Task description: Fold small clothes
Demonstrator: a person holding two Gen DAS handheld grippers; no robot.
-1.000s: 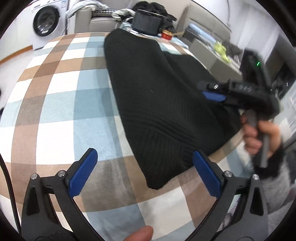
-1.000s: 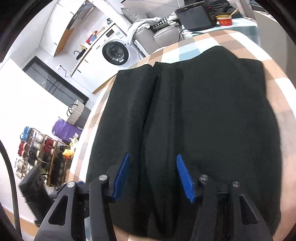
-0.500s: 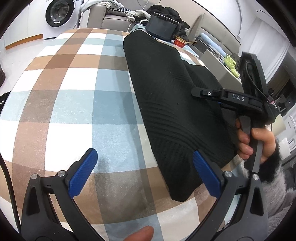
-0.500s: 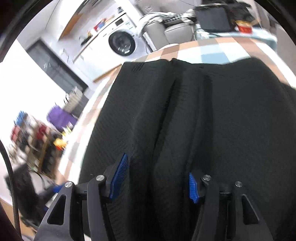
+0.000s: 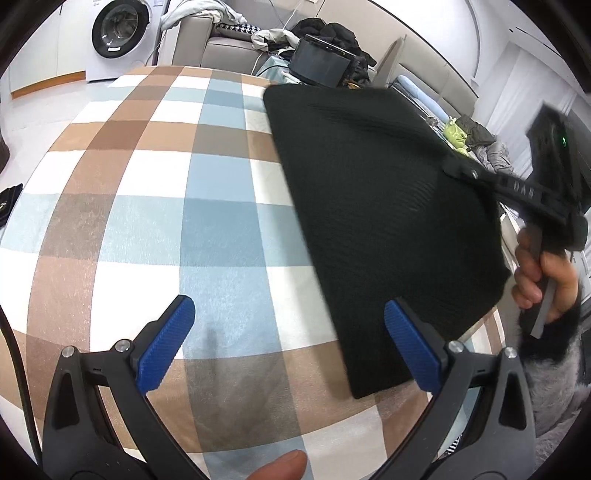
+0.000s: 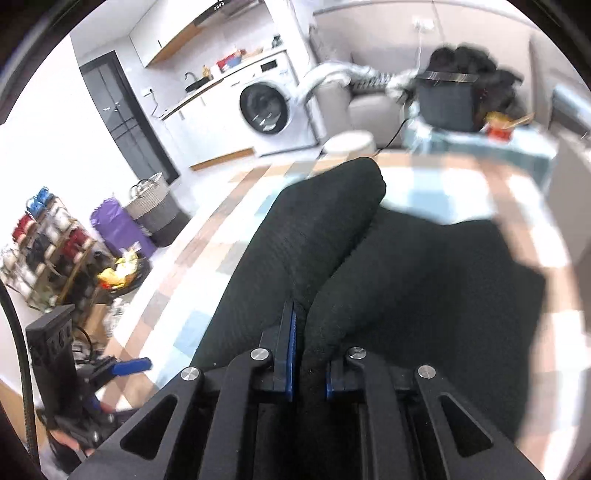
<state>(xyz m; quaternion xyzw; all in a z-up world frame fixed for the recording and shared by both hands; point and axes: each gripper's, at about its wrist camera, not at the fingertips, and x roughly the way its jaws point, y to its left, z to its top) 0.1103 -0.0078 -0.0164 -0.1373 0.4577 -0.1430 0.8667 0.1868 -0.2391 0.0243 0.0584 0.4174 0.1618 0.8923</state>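
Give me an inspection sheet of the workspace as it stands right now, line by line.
Surface: checked cloth in brown, blue and white covers the table.
Job's things: black knit garment lies on the right part of the cloth, one edge raised.
Clutter: nothing seen on the cloth besides the garment.
Grippers: left gripper open above bare cloth, beside the garment's near corner; right gripper shut on a fold of the garment.
Cables: black cable at the left edge of the right wrist view.
Surroundings: washing machine, grey sofa with clothes heaped on it, shoe rack, woven basket.
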